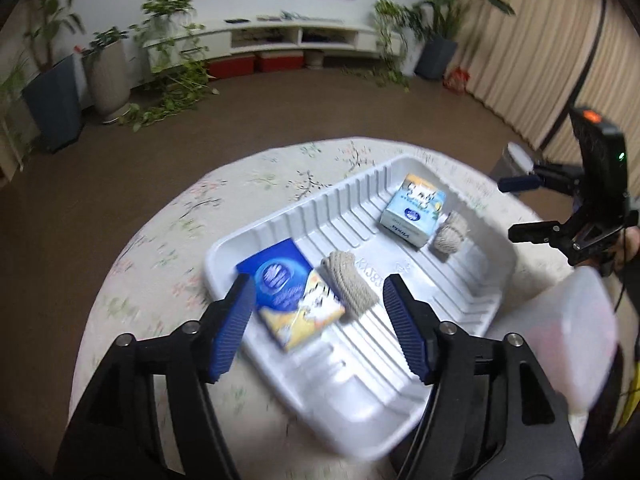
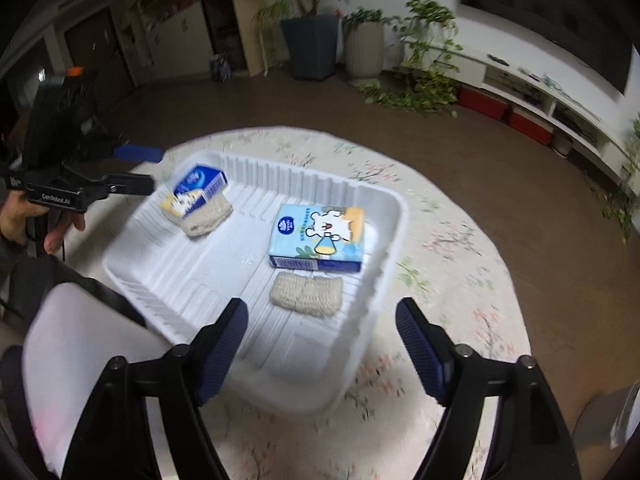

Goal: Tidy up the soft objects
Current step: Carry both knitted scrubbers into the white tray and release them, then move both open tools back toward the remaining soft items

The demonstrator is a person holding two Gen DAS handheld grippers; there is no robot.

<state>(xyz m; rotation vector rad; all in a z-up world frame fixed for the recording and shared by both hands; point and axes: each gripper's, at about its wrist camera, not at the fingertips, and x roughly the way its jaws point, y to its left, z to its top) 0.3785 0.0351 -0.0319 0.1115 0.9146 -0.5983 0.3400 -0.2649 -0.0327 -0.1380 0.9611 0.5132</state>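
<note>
A white ribbed tray lies on a round table with a floral cloth. In it are a dark blue tissue pack beside a beige knitted roll. A light blue tissue pack sits beside a second beige roll. My left gripper hangs open above the dark pack and its roll, gripping nothing. Above the tray's other end, my right gripper is open and empty.
A blurred white object sits close by the tray's near side. A hand holds the left gripper. Brown floor surrounds the table; potted plants and a low white shelf line the far wall.
</note>
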